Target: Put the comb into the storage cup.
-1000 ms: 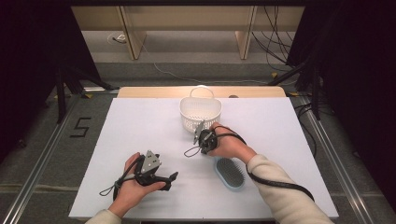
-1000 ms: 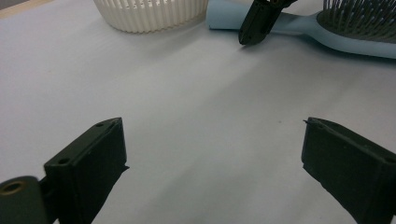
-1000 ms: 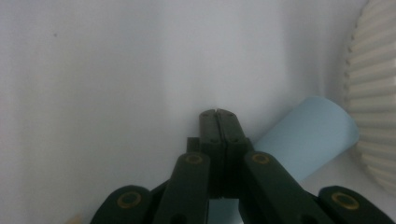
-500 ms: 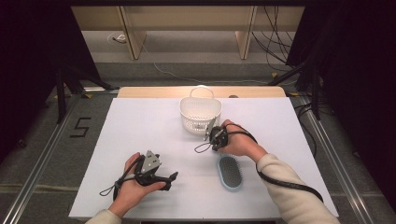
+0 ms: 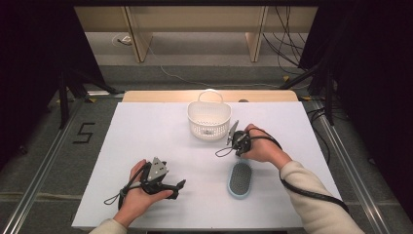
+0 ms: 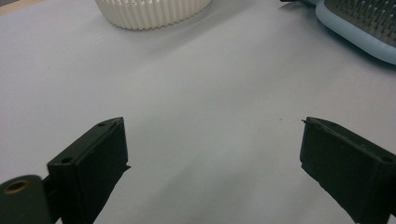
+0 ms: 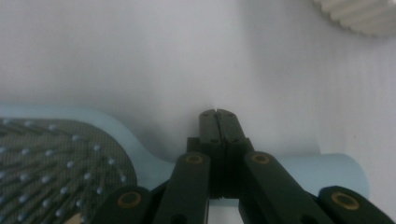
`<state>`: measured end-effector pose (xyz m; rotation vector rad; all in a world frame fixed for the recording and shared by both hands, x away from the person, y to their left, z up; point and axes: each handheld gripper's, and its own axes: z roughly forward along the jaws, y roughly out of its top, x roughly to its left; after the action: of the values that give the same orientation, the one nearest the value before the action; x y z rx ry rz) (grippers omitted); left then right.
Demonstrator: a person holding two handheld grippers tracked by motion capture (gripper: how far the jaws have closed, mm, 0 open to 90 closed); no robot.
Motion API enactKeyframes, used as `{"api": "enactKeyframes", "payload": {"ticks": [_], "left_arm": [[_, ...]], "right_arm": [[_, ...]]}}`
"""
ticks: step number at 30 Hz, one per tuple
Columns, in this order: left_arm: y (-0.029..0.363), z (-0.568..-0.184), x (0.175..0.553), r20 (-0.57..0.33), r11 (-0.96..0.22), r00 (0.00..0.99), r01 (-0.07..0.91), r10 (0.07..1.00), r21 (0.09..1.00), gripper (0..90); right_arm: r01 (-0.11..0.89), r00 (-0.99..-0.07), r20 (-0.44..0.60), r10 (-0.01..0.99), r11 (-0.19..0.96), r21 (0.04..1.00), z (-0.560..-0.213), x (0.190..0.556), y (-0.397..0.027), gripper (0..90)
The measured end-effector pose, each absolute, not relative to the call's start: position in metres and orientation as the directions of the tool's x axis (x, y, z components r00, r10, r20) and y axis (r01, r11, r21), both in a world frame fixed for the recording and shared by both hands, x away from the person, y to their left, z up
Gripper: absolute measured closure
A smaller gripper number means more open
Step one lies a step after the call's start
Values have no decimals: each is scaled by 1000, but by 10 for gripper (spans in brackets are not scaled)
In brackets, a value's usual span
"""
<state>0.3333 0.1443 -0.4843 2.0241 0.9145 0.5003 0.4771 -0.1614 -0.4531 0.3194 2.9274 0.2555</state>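
Observation:
A light blue hairbrush (image 5: 240,179) lies bristles up on the white table, right of centre near the front. My right gripper (image 5: 238,146) hovers just beyond its far end, jaws shut with nothing between them. In the right gripper view the closed tips (image 7: 218,114) sit over the brush handle (image 7: 322,170), with the bristled head (image 7: 60,154) at lower left. My left gripper (image 5: 176,189) rests low at the front left, jaws open and empty. In the left gripper view its gap (image 6: 212,140) faces bare table, with the brush (image 6: 359,23) at top right.
A white ribbed basket (image 5: 208,119) with a handle stands at the table's back centre, just left of my right hand; it also shows as the basket (image 6: 149,11) and the basket (image 7: 359,16). Cables trail from both grippers across the table (image 5: 146,136).
My right hand has slid to the right, past the basket's front, with its jaws still shut. The brush and the left gripper have stayed put.

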Motion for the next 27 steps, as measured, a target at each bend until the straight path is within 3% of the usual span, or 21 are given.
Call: {"api": "enactKeyframes", "payload": {"ticks": [11,27], "left_arm": [[145,-484,333,14,-379,652,424,758,822,74],[145,-484,334,12,-381,649,432,761,817,88]], "right_arm": [[264,-947,-142,287,951,163,-454,465,-195,900],[342,-928,-80,365,916,210,-453,409,-252,900]]}}
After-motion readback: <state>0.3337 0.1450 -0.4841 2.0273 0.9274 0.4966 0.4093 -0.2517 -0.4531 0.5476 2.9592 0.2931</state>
